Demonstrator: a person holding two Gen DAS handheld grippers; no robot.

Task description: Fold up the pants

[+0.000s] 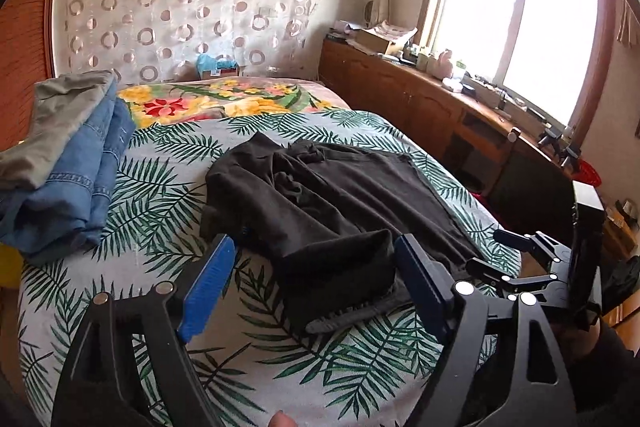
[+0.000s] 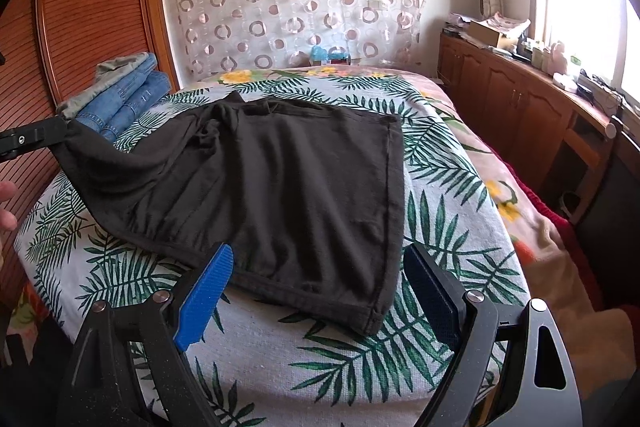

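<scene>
Both wrist views look low and close along the bed (image 1: 168, 187) toward the curtained wall, the left from left of the right, sharing the black pants (image 1: 320, 195).

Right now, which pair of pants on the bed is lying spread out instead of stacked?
The black pants, spread out alone in the middle; the blue jeans and the grey-green pair sit piled together at the left edge.

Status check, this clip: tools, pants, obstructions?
Left tool open, cloth bunched between fingers. Right tool open at hem. Black pants spread on bed. Jeans stack apart.
</scene>
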